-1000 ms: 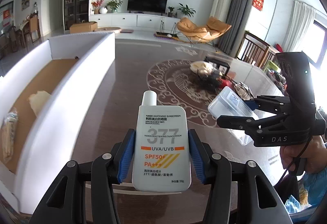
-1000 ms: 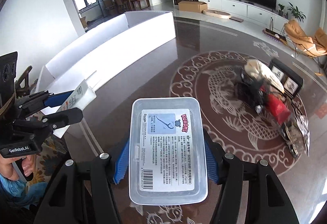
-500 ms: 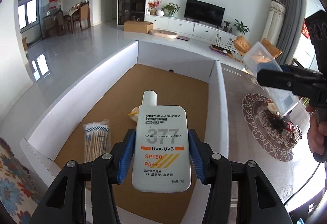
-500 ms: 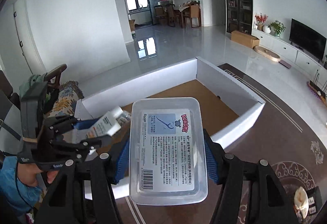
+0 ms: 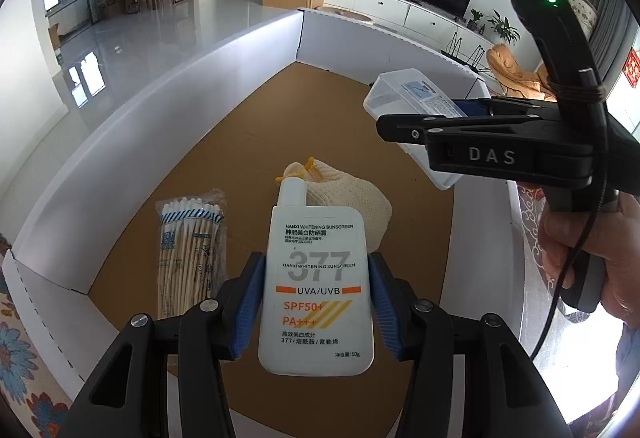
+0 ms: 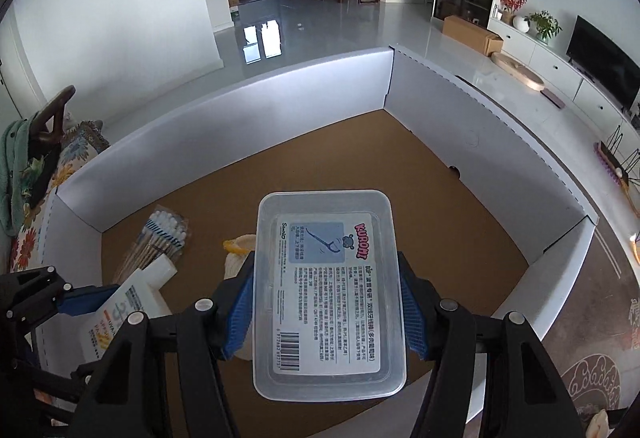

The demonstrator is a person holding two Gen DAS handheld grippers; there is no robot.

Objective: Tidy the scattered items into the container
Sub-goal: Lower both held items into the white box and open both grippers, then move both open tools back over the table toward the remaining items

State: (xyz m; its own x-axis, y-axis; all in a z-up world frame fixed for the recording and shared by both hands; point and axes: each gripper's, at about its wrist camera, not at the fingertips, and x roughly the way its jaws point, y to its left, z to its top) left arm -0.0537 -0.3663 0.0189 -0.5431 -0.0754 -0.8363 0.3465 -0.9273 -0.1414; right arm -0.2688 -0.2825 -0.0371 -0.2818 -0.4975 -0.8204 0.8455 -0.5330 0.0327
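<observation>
My left gripper (image 5: 316, 302) is shut on a white sunscreen bottle (image 5: 316, 290) and holds it over the near end of the white-walled box (image 5: 168, 110) with a brown floor. My right gripper (image 6: 326, 306) is shut on a clear plastic floss-pick box (image 6: 328, 290) and holds it above the same container (image 6: 248, 106). In the box lie a bag of cotton swabs (image 5: 192, 250) and a cream knit pouch (image 5: 348, 198). The right gripper with its floss-pick box (image 5: 416, 106) shows at the right of the left wrist view; the left gripper (image 6: 72, 298) with the sunscreen bottle (image 6: 120, 314) shows at the lower left of the right wrist view.
The box stands on a dark patterned table (image 6: 600, 338). A floral-cushioned chair (image 6: 44, 174) is beyond the box's left wall. The far half of the brown floor (image 6: 360, 158) holds nothing.
Both grippers have swung left from over the dark table to above the box, each carrying its item. They are now lower and closer to the box floor.
</observation>
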